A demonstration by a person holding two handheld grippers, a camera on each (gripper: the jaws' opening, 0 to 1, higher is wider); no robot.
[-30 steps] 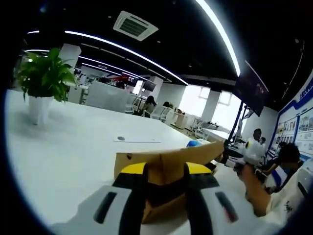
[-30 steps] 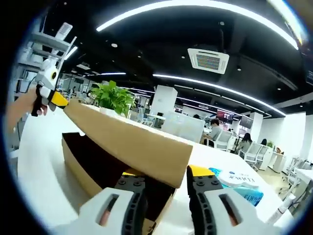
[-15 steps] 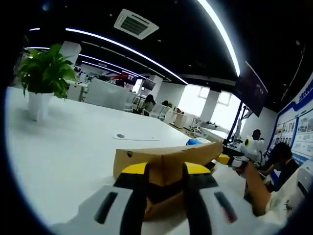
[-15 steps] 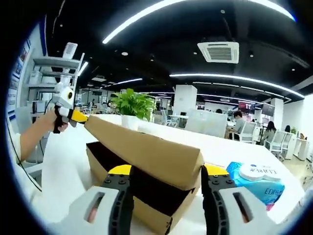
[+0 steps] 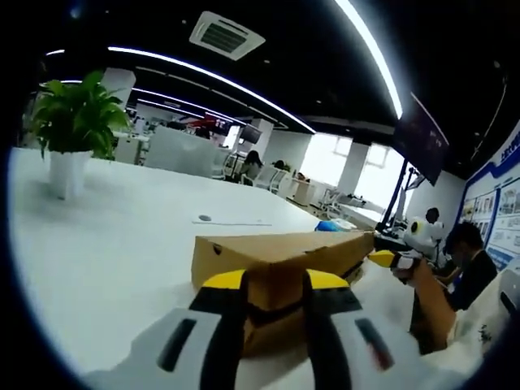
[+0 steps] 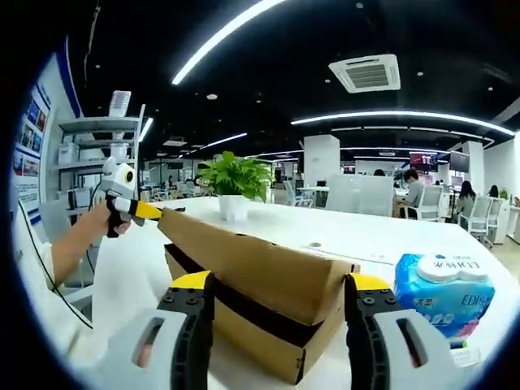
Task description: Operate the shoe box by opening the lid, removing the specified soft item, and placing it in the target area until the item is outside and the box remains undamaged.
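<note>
Cardboard shoe box [image 6: 268, 305] between spread right gripper [image 6: 276, 286] fingers; left gripper [image 5: 275, 280] fingers pinching lid [image 5: 280, 248].

White tongs [image 6: 278, 325], black jaws, yellow tips.

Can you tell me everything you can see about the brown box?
The shoe box is plain brown cardboard and sits on the white table. Its lid is tilted up a little, leaving a dark gap above the base along one side. The left gripper pinches one end of the lid; the right gripper has yellow-tipped fingers on either side of the other end. A small round hole shows in the lid's end. What is inside cannot be seen.
</note>
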